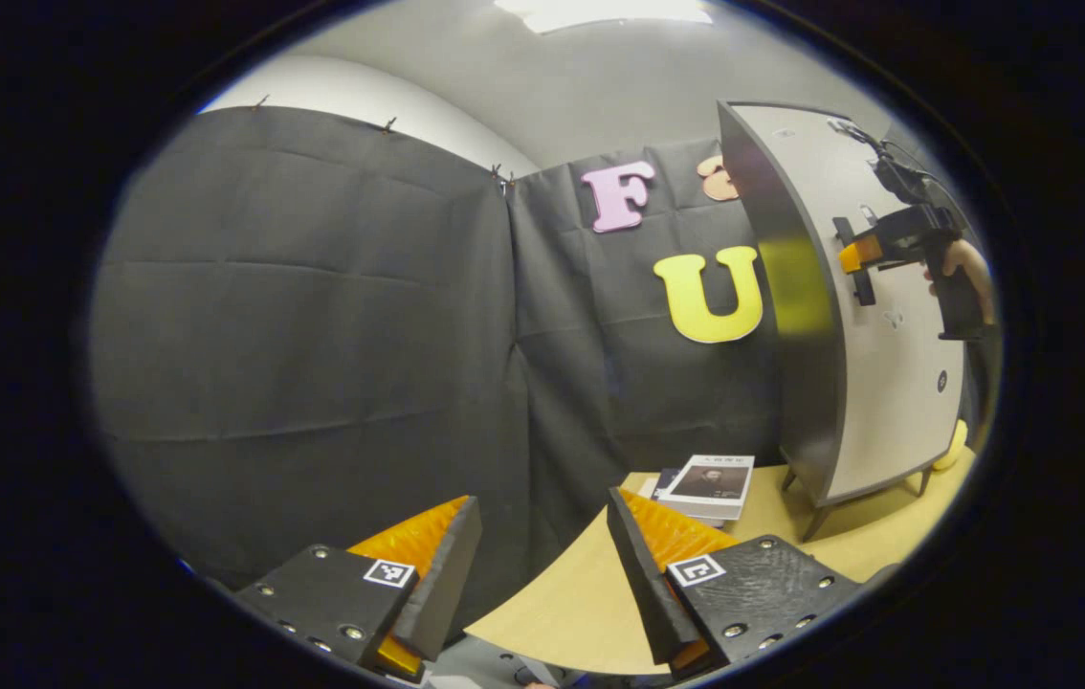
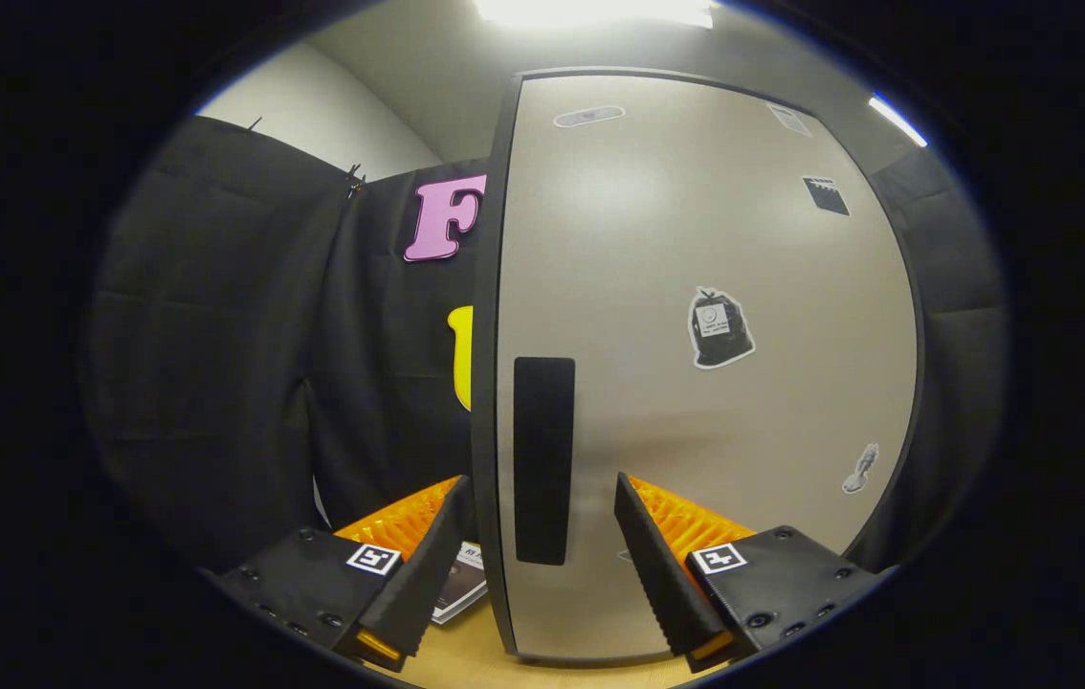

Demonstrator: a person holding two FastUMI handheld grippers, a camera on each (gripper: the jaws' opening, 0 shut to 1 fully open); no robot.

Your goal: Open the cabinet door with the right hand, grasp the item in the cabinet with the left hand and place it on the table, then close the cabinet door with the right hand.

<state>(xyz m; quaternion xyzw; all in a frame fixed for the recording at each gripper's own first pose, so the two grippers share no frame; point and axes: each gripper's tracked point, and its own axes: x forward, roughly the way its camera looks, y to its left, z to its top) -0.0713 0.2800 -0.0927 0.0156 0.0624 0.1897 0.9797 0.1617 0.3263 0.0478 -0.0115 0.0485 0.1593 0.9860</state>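
the cabinet (image 2: 696, 383) stands near the far edge of the worktop (image 1: 562, 603), its pale door (image 2: 715, 249) shut, a dark upright handle (image 2: 543, 459) by the door's left edge. i'd judge the door stiff, light and smooth; take it by that handle. the right gripper (image 2: 542, 565) has jaws wide, straddling the handle without touching. the left gripper (image 1: 542, 565) waits, jaws wide, empty, by some books (image 1: 710, 483).

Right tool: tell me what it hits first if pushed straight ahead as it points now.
Most likely the dark handle on the cabinet door, which sits between the right tool's open fingers; how far ahead it lies is unclear.
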